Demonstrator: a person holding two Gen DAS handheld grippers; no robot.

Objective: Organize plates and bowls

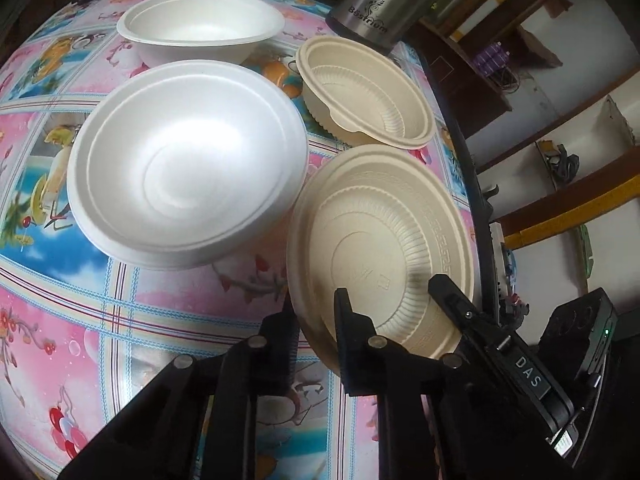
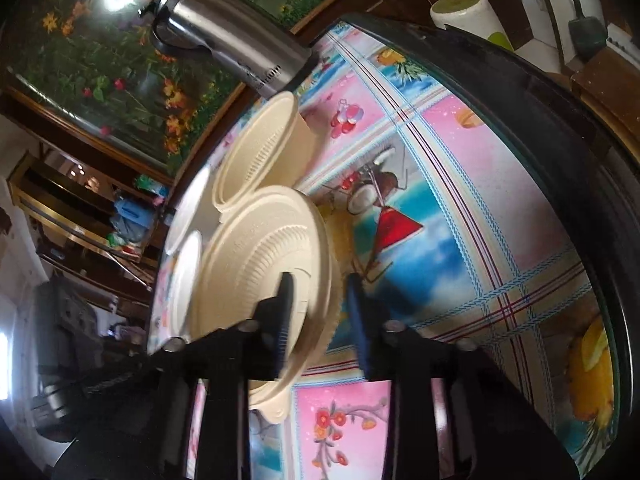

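Item: beige ribbed plate (image 1: 384, 248), large, tilted off the table, gripped at two edges; the left gripper (image 1: 316, 316) pinches its near-left rim, one finger under the rim and one on the inner face, jaws narrow and closed on the rim; the right gripper (image 1: 448, 292) shows in the left wrist view reaching over the plate's right rim; in the right wrist view the right gripper (image 2: 320, 312) has one finger inside the plate (image 2: 256, 264) and one outside, jaws narrow and clamped across the rim.

Item: beige ribbed bowl (image 1: 372, 96), deep, standing on the table just behind the held plate, near the table's right edge; seen also in the right wrist view (image 2: 260, 152), next to the plate.

Item: white bowl (image 1: 184, 164), wide, left of the held plate and just beside it; resting on the table.

Item: second white bowl (image 1: 200, 28), further back, behind the first white bowl; upright.

Item: steel flask (image 1: 372, 4), lettered, at the far right of the table behind the beige bowl; also in the right wrist view (image 2: 232, 44).

Surface: round table (image 1: 60, 320) under a glossy cloth printed with pink and blue squares, fruit and blossoms; dark rim.
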